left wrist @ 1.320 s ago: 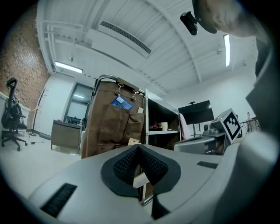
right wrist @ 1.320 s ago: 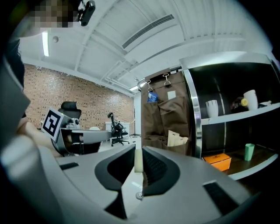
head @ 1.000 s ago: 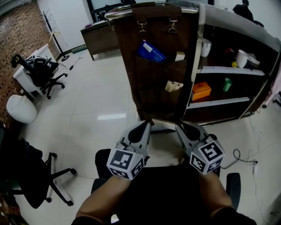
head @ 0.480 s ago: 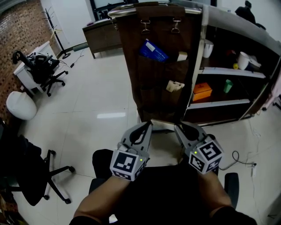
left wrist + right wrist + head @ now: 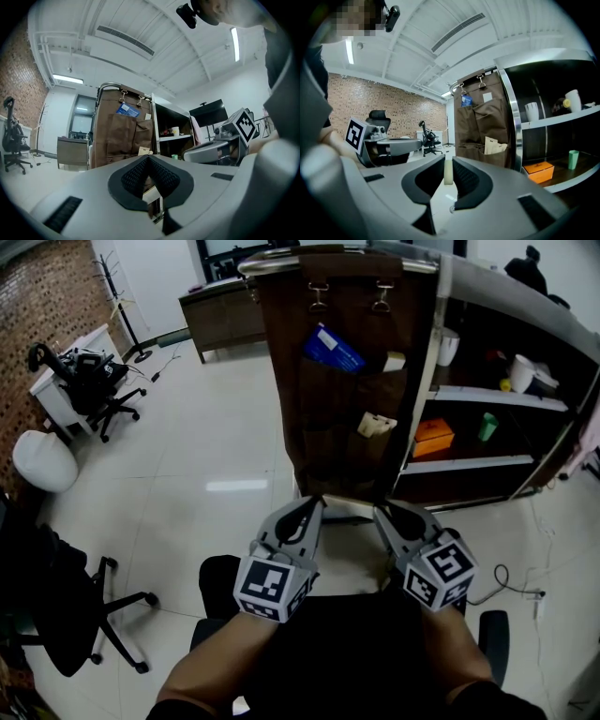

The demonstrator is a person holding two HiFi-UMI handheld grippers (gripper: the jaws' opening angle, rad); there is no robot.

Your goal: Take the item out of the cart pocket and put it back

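A brown pocket organizer (image 5: 319, 427) hangs by clips on the end of a cart. A blue packet (image 5: 330, 348) sticks out of an upper pocket, with a white card (image 5: 395, 361) beside it. Lower down a cream paper item (image 5: 376, 425) sits in another pocket. Both grippers are held low, well short of the cart, and point at it. My left gripper (image 5: 317, 502) is shut, its tips meeting with nothing between. My right gripper (image 5: 380, 509) stands open by a narrow gap, also bare. The right gripper view shows the cream item (image 5: 494, 145) straight ahead.
The cart's shelves at the right hold an orange box (image 5: 432, 437), a green cup (image 5: 485, 426) and white cups (image 5: 520, 371). Black office chairs (image 5: 66, 606) stand at the left on the glossy floor. A cable (image 5: 516, 577) lies at the lower right.
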